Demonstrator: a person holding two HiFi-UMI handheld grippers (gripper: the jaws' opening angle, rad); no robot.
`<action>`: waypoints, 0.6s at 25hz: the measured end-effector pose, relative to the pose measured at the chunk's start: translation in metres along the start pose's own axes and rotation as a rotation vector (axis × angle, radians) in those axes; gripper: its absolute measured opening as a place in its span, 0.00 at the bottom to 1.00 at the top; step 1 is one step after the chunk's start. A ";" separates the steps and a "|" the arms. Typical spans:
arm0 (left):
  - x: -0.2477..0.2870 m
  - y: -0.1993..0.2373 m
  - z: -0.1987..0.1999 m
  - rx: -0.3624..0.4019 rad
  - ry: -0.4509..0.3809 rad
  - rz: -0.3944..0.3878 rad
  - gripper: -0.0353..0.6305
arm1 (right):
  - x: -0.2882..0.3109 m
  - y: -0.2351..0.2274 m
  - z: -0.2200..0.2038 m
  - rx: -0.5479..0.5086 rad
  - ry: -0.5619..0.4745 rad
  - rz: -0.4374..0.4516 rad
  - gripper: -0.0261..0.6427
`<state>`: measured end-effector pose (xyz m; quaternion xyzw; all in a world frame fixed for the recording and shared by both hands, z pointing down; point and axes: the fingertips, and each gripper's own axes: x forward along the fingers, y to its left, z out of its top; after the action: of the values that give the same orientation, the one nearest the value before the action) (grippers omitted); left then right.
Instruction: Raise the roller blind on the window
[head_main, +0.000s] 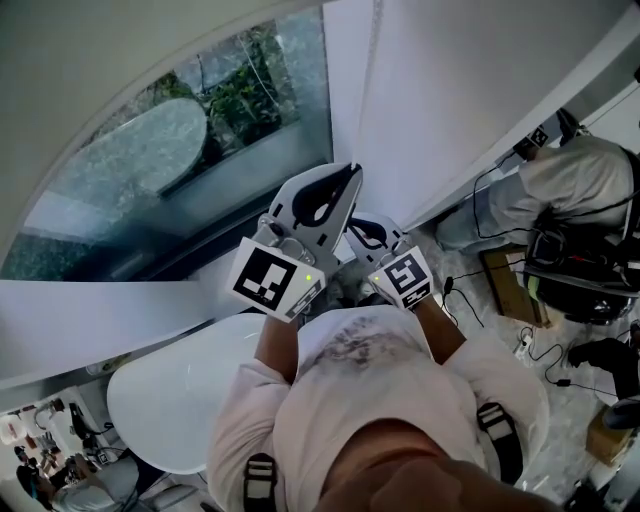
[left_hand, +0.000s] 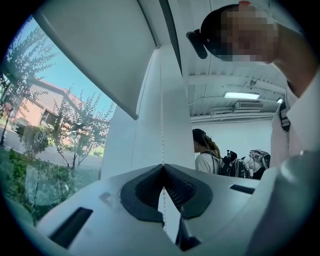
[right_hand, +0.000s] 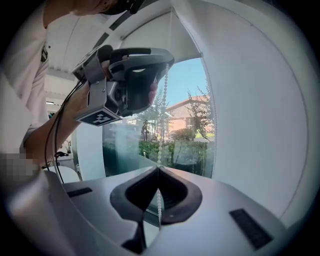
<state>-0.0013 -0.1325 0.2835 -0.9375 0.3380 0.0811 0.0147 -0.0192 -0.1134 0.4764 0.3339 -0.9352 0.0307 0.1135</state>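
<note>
Grip on the bead chain (right_hand: 160, 145) is what matters here; the left gripper (left_hand: 162, 166) has its jaws closed together with the chain pinched at their tips, and the right gripper (right_hand: 158, 169) is closed on the same chain lower down, its own view showing the left one clamped on the strand above it; in the head view both sit close together in front of the person's chest; the roller blind (right_hand: 180, 37) hangs at the top of the window (right_hand: 185, 125), its bottom edge high enough that the glass below is uncovered, with trees and a reddish house beyond; I judge the raising well along but not finished, since fabric shows below the top of the frame

Step in hand looks like a hand-over-hand haul with the left gripper as the upper hold; to do it well, draw the left gripper down along the chain's own line, close to the wall beside the window and not out toward the body, so the beads feed cleanly over the wheel at the top, which no view shows; loosen the right gripper only once the left carries the pull, else the blind may slip back; then bring it above the left and close it squarely, with the chain deeper in the ridged pads, since smooth beads held at the very tips could slide; pull steadily, not in jerks
</note>
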 end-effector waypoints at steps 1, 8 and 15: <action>0.000 0.001 -0.004 -0.003 0.006 0.004 0.06 | 0.001 0.000 -0.004 0.002 0.008 0.000 0.13; -0.005 0.005 -0.031 -0.028 0.047 0.023 0.06 | 0.008 -0.002 -0.031 0.013 0.069 0.000 0.13; -0.010 0.008 -0.057 -0.055 0.085 0.032 0.06 | 0.013 -0.002 -0.056 0.026 0.117 0.004 0.13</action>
<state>-0.0056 -0.1372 0.3411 -0.9346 0.3510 0.0505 -0.0270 -0.0174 -0.1157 0.5335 0.3309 -0.9272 0.0627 0.1638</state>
